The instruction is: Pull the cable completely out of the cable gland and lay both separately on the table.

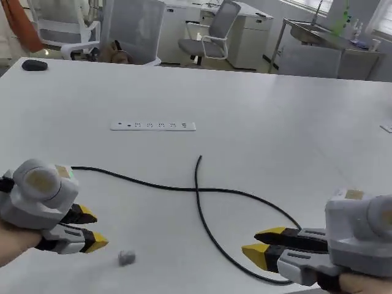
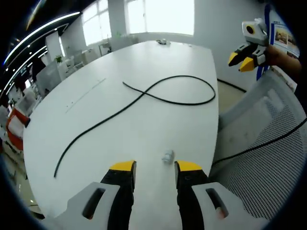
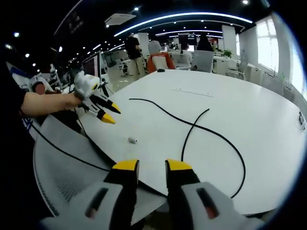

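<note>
In the head view the left tool [image 1: 95, 228] hovers at the lower left with its yellow-tipped jaws a little apart and nothing between them. The right tool [image 1: 257, 243], at the lower right, is likewise slightly parted and empty. The black cable [image 1: 196, 188] lies loose on the white tabletop [image 1: 275, 122], crossing over itself between the two tools, below a flat white power strip [image 1: 153, 126]. The small grey cable gland [image 1: 127, 258] sits alone just beside the left tool, apart from the cable. In the left gripper view the jaws stand open, with the cable gland [image 2: 167, 156] just ahead of the tips, untouched. In the right gripper view the jaws are parted over the tabletop's near edge, gripping nothing.
</note>
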